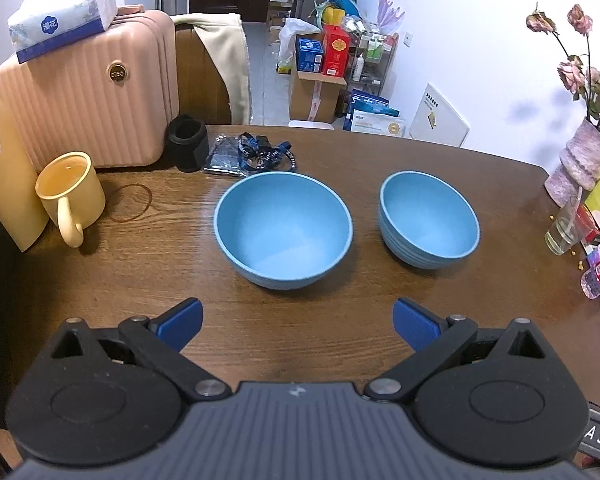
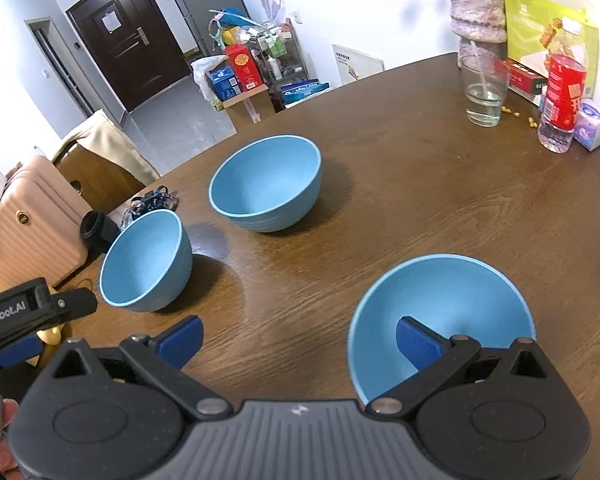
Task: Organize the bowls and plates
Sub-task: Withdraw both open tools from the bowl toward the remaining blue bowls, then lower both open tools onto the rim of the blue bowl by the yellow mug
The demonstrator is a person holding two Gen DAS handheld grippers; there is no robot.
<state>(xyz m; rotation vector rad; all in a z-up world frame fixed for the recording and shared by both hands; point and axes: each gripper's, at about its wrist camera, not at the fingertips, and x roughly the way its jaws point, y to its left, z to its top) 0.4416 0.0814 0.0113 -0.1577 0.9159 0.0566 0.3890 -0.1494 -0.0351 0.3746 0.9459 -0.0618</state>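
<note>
Dark brown wooden table (image 1: 148,280) under both tongs, visible grain, slightly glossy. Three matt blue plastic-looking bowls: wide one (image 1: 283,230) dead ahead of the left tongs (image 1: 298,322), ribbed-sided one (image 1: 429,219) ahead-right, third (image 2: 452,312) under the right tongs (image 2: 299,340). Textured blue pads (image 1: 416,326) on matt black plastic arms. Glossy yellow ceramic-looking mug (image 1: 71,194) far left. Clear glass tumbler (image 2: 483,92) far ahead-right.

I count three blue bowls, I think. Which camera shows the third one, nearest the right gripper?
The right wrist view: the near blue bowl sits under the open right gripper, partly covered. The left wrist view misses it, showing only two bowls.
</note>
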